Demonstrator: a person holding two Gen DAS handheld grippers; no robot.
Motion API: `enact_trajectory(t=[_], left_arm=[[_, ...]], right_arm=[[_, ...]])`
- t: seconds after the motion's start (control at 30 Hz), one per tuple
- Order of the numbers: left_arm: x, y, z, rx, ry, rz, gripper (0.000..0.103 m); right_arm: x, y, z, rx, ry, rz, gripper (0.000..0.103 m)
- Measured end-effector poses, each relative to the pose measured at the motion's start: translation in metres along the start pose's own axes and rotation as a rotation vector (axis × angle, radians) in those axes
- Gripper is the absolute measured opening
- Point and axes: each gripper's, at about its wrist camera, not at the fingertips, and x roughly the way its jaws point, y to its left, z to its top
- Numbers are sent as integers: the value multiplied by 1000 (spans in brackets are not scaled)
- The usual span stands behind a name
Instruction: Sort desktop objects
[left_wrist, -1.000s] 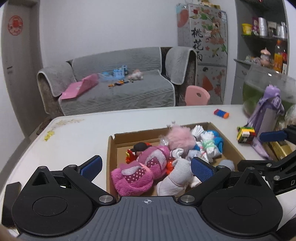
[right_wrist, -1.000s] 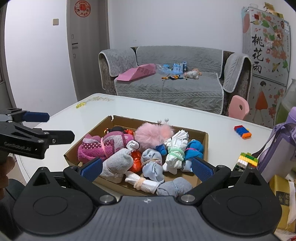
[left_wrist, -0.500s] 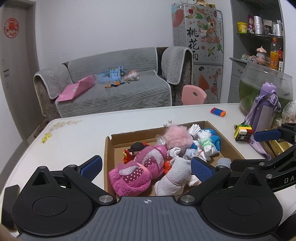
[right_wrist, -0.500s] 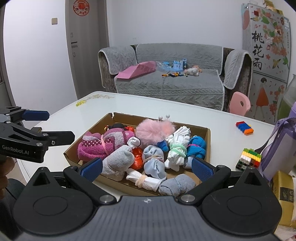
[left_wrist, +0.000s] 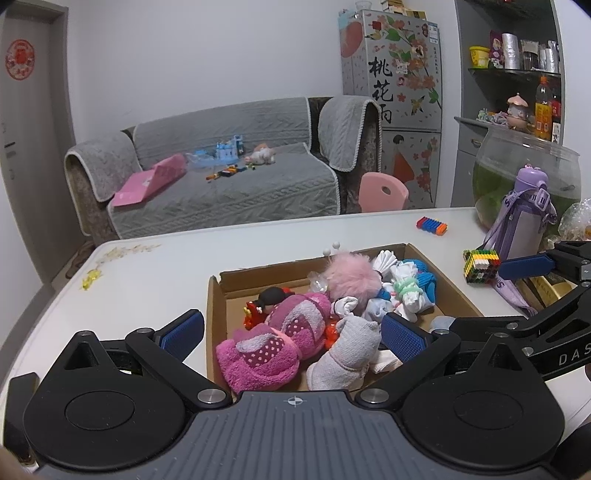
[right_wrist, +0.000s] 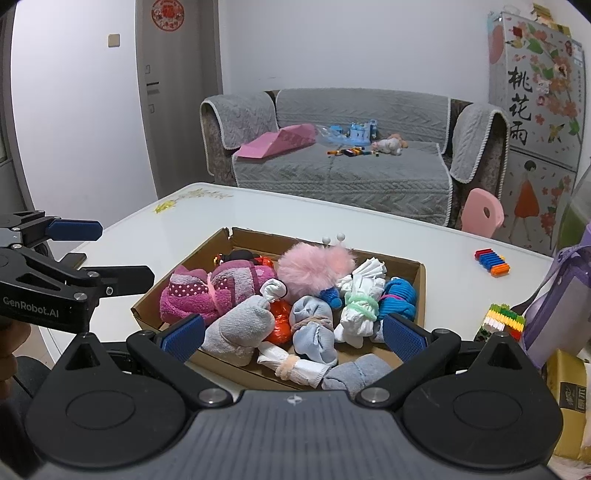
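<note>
Cardboard box (right_wrist: 402, 263) heaped with bundled socks (right_wrist: 360, 308), both grippers' jaws spread, empty.

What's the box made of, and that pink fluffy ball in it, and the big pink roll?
The box looks like plain brown cardboard: matte, with a thin raw edge. The pink fluffy ball seems to be fake fur, with long wispy hairs. The big pink roll looks like fuzzy terry or fleece cloth, with a nubby surface.
</note>
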Motion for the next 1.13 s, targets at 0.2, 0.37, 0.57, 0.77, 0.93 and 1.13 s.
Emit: enact_trajectory(t=[0.2,0.37,0.57,0.77,0.93,1.13], left_arm=[[-1,-1,-1,2,-4,-2,103],[0,-2,-1,6,-3,-10,103],[-1,-2,-1,6,-7,-24,103],[-2,-4,-2,16,-9,-46,103],[-1,-3,-2,4,-7,-52,102],[-4,0,0,-5,-21,-51,102]], right_arm=[[1,1,0,1,5,2,102],[0,1,-2,-1,8,2,102],[0,1,-4,-3,14,1,102],[2,1,-6,-3,22,1,102],[2,1,-6,-1,21,1,102],[1,0,-7,3,19,-1,102]])
